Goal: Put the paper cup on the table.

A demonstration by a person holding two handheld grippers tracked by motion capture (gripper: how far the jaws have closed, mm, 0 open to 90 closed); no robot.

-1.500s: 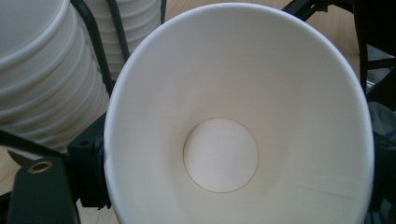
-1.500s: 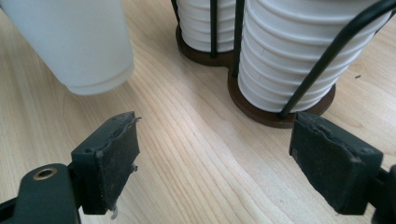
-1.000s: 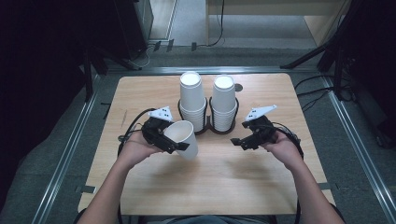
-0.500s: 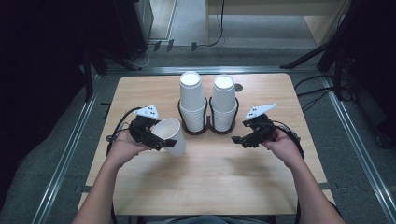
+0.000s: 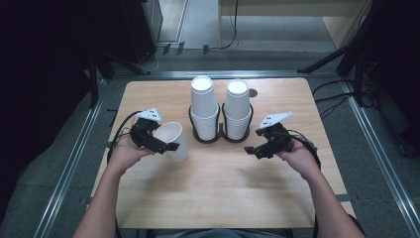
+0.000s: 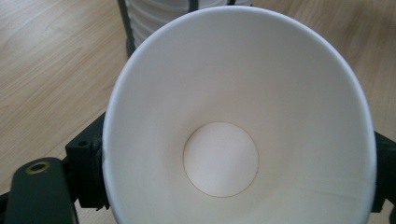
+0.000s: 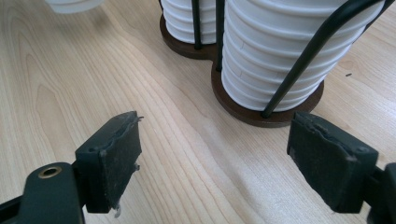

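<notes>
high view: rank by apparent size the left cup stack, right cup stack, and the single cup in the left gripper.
1. Left cup stack, the tallest as it looks.
2. Right cup stack, close behind; the gap is small and the camera angle may account for part of it.
3. Single cup, shut in the left gripper, clearly smallest.

Wooden table point(image 5: 218, 198), light grain, rounded corners. Near its far edge at centre: a dark wire holder point(image 5: 220, 134) with two round bases, each carrying an upright stack of white paper cups point(image 5: 204, 106), point(image 5: 237, 109). Left stack slightly taller. Small dark spot point(image 5: 253, 92) just beside the right stack.
</notes>
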